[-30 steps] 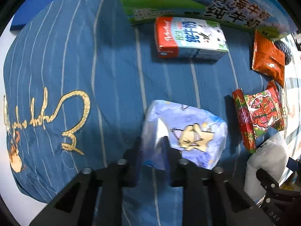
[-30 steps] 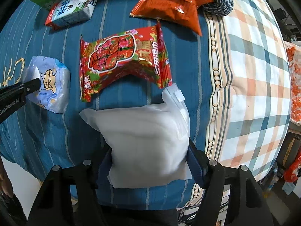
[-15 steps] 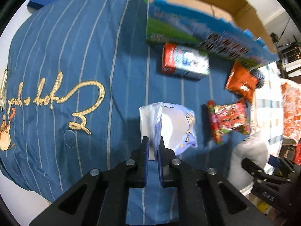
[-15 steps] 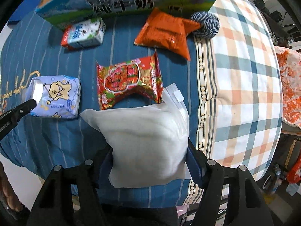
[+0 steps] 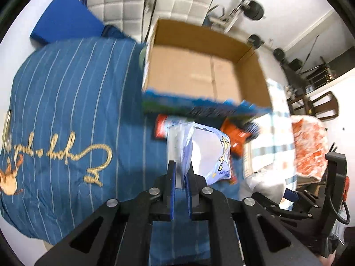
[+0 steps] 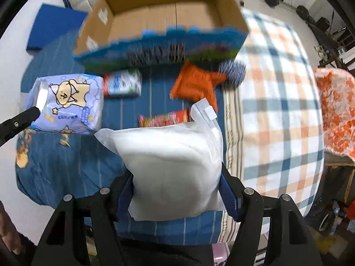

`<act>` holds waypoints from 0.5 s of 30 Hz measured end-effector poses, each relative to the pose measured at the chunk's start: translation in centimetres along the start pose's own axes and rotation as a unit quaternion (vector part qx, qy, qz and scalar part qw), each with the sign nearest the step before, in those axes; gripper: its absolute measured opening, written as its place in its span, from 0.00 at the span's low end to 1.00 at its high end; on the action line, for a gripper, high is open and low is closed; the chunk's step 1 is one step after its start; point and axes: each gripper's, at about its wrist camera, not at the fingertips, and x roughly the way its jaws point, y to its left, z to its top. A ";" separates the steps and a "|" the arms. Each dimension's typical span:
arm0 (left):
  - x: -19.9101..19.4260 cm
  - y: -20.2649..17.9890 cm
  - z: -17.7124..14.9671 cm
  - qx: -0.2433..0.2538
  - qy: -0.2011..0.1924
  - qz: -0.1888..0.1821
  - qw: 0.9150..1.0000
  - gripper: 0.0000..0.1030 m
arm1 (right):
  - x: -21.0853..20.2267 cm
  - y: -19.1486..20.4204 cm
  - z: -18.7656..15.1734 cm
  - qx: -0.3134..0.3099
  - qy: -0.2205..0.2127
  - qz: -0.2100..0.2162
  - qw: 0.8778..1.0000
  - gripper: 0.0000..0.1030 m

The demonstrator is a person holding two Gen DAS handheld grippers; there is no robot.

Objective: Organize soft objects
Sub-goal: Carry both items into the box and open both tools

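Both grippers aloft: left gripper pinching tissue pack, right gripper clamping white pouch.

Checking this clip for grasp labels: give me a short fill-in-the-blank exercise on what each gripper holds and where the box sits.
1. The left gripper pinches the edge of the ____ tissue pack.
2. The right gripper squeezes a ____ padded pouch.
3. The cardboard box behind the snacks is open and ____ inside.
4. The milk carton lies on the ____ striped cover.

Missing words: purple; white; empty; blue
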 end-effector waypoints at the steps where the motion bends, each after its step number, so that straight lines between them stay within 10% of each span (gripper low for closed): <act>1: -0.5 -0.4 0.6 0.001 -0.006 -0.005 1.000 0.05 | -1.3 -0.1 0.7 0.001 -0.012 0.001 1.000 0.68; 15: 0.3 -3.3 14.3 -0.014 -0.059 -0.022 0.998 0.06 | -6.2 -1.2 16.8 -0.016 -0.084 -0.010 0.996 0.68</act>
